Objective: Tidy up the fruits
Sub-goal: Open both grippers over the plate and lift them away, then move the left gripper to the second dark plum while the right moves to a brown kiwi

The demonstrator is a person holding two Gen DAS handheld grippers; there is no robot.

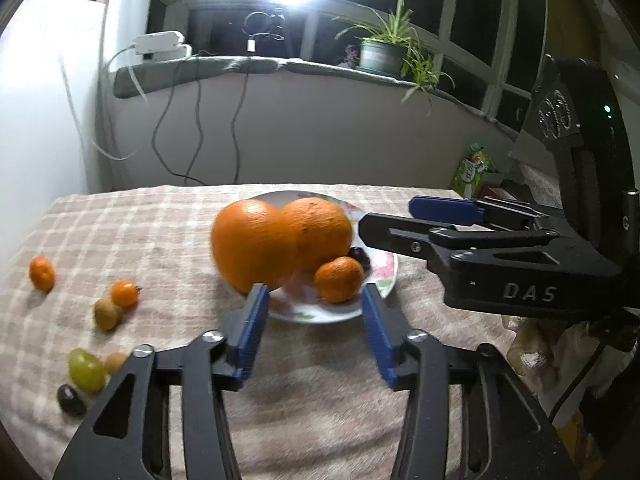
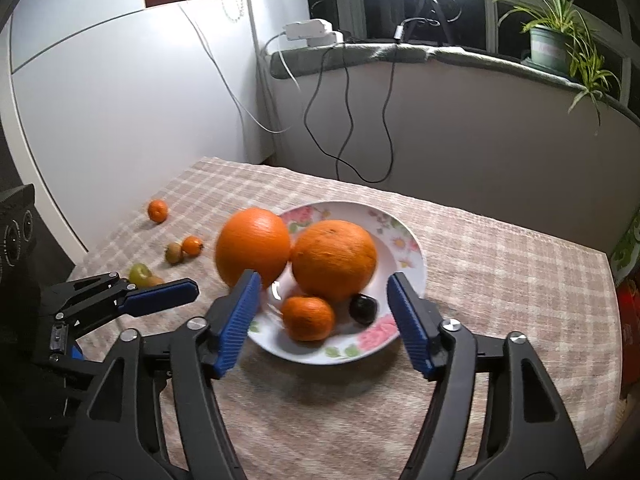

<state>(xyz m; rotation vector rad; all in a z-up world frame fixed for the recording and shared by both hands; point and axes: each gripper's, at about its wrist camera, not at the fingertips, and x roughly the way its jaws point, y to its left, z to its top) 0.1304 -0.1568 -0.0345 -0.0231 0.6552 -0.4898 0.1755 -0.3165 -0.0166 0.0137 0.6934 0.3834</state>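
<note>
A floral white plate (image 2: pixel 404 236) (image 1: pixel 384 280) holds a big orange (image 2: pixel 334 260) (image 1: pixel 320 228), a small mandarin (image 2: pixel 308 318) (image 1: pixel 339 279) and a dark grape (image 2: pixel 363 309) (image 1: pixel 359 257). A second big orange (image 2: pixel 253 247) (image 1: pixel 254 246), blurred, is at the plate's left rim. My left gripper (image 1: pixel 314 312) is open and empty, close in front of the plate. My right gripper (image 2: pixel 324 300) is open and empty at the plate's near side. Loose on the cloth to the left lie a mandarin (image 1: pixel 42 273), a cherry tomato (image 1: pixel 125 293), a kiwi berry (image 1: pixel 106 314), a green grape (image 1: pixel 86 370) and a dark grape (image 1: pixel 71 400).
A checked cloth (image 2: pixel 500 272) covers the table. A white fridge (image 2: pixel 120 112) stands at the left. A windowsill with a potted plant (image 2: pixel 552 44), hanging cables (image 2: pixel 348 120) and a bright lamp lies behind. Packets (image 1: pixel 474 168) sit off the table's far right.
</note>
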